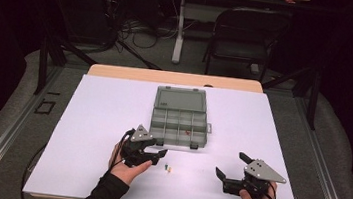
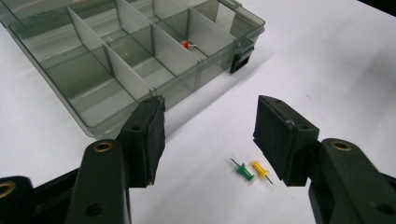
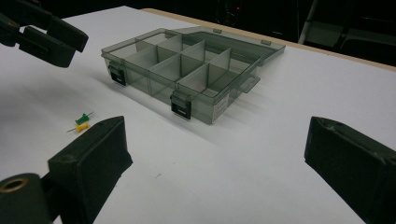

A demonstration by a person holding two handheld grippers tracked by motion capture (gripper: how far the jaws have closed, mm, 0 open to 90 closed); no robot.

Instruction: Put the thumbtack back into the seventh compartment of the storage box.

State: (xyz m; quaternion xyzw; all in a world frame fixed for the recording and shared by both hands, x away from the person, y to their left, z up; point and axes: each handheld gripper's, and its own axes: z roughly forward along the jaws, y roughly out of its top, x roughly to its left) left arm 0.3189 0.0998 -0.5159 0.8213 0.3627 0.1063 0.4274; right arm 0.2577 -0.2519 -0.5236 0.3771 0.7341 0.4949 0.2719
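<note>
Pushpins: two lie loose on the white tabletop, a green pushpin and a yellow pushpin, touching or nearly so, low and right of centre in the left gripper view and just below the middle of the high view. A third, a red pushpin, already sits in one compartment near the right end of the grey organiser box, whose lid lies folded open at the centre of the high view.

Left tool, lower left of centre in the high view, has its jaws partly open with nothing between them. They hang above the tabletop, with the two loose pins just under the right-hand jaw.

Right tool, at the lower right of the high view, is spread wide and holds nothing, well apart from pins and box.

Judgement: sorting is about one third done. One pin is boxed; two remain to be picked up and placed.
</note>
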